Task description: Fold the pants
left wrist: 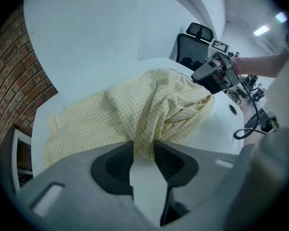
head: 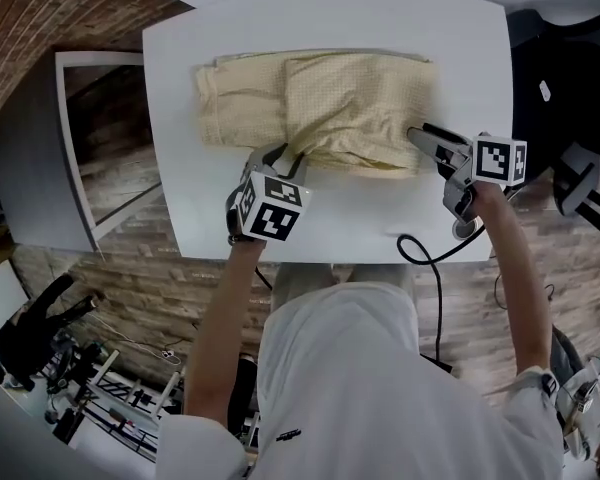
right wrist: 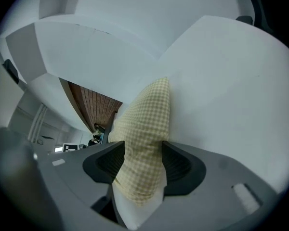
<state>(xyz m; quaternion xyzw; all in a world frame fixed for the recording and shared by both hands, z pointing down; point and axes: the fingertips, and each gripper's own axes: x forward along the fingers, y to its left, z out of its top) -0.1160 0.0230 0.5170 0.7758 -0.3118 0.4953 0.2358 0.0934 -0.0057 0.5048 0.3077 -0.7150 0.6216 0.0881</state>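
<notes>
Yellow checked pants point(head: 320, 108) lie across the far half of the white tabletop point(head: 330, 218), and I have both grippers on their near edge. The left gripper point(left wrist: 143, 149) is clenched on a narrow pinch of cloth, which runs taut from the jaws up into the heap. The right gripper point(right wrist: 139, 162) grasps a thicker wad at the pants' right end, with cloth filling the gap from pad to pad. From the head view, the left one sits about midway along the near edge and the right one at the right-hand corner.

A black cable point(head: 420, 253) loops on the bare tabletop just on my side of the right gripper, clear of the cloth. A black chair point(left wrist: 195, 44) stands off the tabletop's right side.

The pants are doubled over on the right, where the upper layer is rumpled and its creases draw toward the left jaws. The left part lies flatter, and the far edge is fairly straight.
</notes>
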